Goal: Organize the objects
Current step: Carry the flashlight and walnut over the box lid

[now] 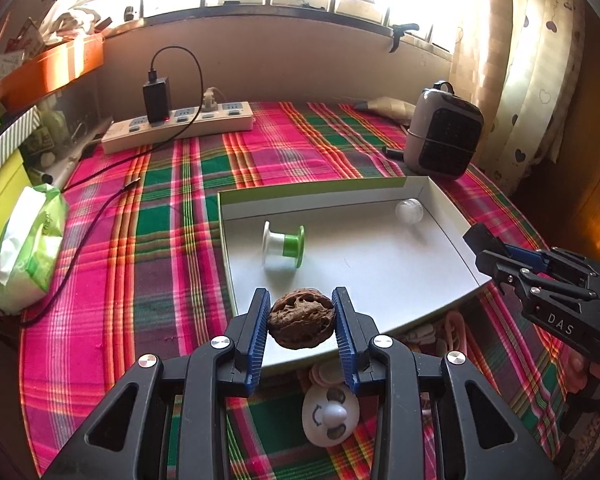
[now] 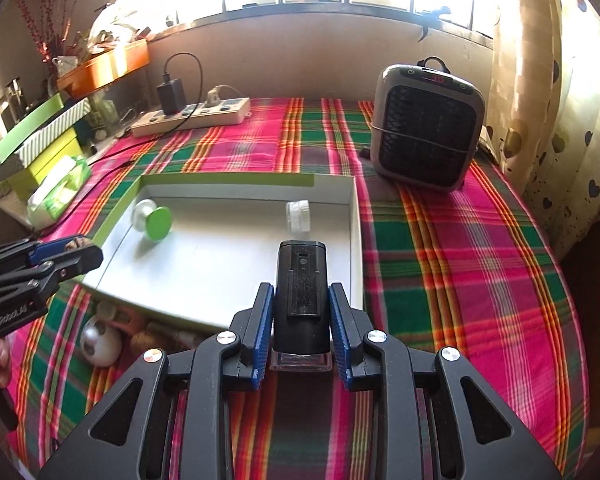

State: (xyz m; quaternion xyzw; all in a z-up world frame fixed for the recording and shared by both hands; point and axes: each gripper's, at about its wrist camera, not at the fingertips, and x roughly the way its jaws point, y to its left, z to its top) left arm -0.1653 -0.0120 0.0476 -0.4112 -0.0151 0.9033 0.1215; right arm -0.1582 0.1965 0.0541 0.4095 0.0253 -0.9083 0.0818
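Note:
My left gripper (image 1: 301, 320) is shut on a brown walnut (image 1: 301, 322), held above the near edge of a shallow white box (image 1: 447, 216) with a green rim. Inside the box lie a green and white spool (image 1: 282, 242) and a small clear ball (image 1: 409, 211). My right gripper (image 2: 301, 316) is shut on a black oblong device with a clear base (image 2: 301, 300), over the same white box (image 2: 353, 240) near its right wall. In the right wrist view the spool (image 2: 152, 219) and a ribbed white piece (image 2: 298, 216) rest in the box, and the left gripper (image 2: 66, 249) shows at the left.
Below the box's near edge lie a white panda-faced ball (image 1: 329, 414) and pinkish small items (image 1: 449, 330) on the plaid cloth. A power strip (image 1: 180, 126) with a charger stands at the back, a grey heater (image 2: 425, 128) at the right, a tissue pack (image 1: 28, 244) and stacked boxes at the left.

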